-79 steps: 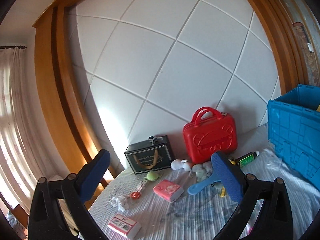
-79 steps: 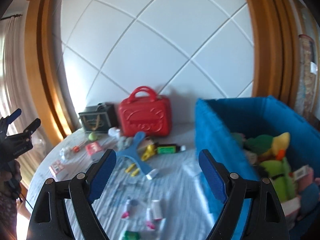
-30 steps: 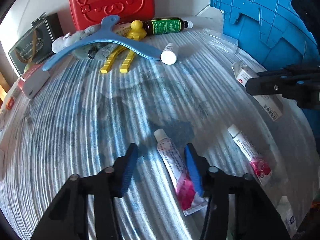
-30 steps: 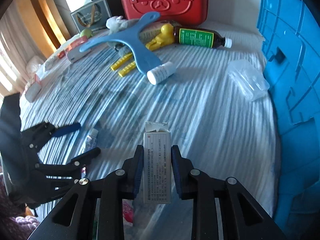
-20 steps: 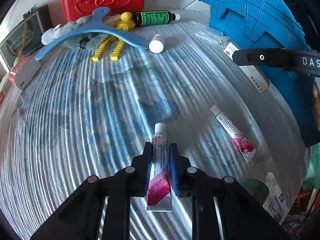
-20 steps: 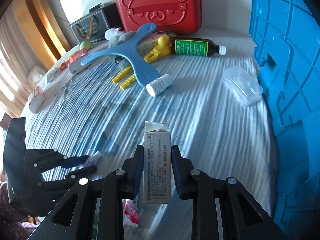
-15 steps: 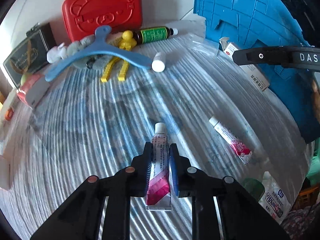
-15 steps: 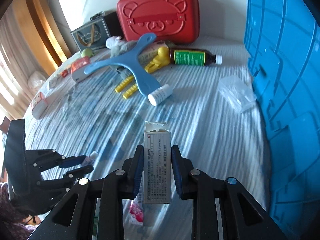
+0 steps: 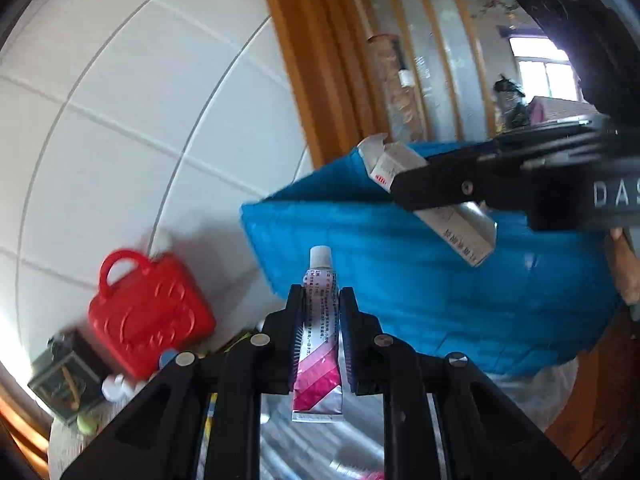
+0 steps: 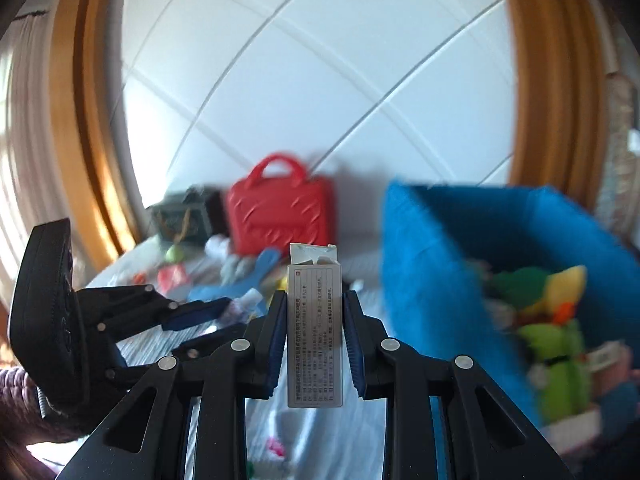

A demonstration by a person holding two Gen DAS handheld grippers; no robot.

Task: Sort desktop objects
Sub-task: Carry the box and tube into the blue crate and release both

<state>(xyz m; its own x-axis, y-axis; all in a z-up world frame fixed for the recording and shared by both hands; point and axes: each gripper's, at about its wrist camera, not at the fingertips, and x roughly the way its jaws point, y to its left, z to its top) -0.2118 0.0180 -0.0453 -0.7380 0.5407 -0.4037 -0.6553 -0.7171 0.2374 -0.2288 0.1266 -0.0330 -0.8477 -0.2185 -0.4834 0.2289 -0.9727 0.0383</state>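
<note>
We pinch a pink tube (image 9: 318, 344) in our left gripper (image 9: 320, 300) and a small box (image 10: 315, 332) in our right gripper (image 10: 315, 300) – both up beside the blue bin (image 10: 420, 280), over the striped cloth (image 10: 360, 420), white wall (image 10: 280, 80) behind

Both grippers raised from the bedcover to bin height

The left gripper (image 9: 320, 304), previously open around the ointment tube (image 9: 318, 336) lying on the cover, now clamps it aloft at lower centre. The right gripper (image 10: 315, 304) carries the medicine box (image 10: 315, 332) up; the blue bin (image 10: 424, 280) interior now fills the frame's right.
</note>
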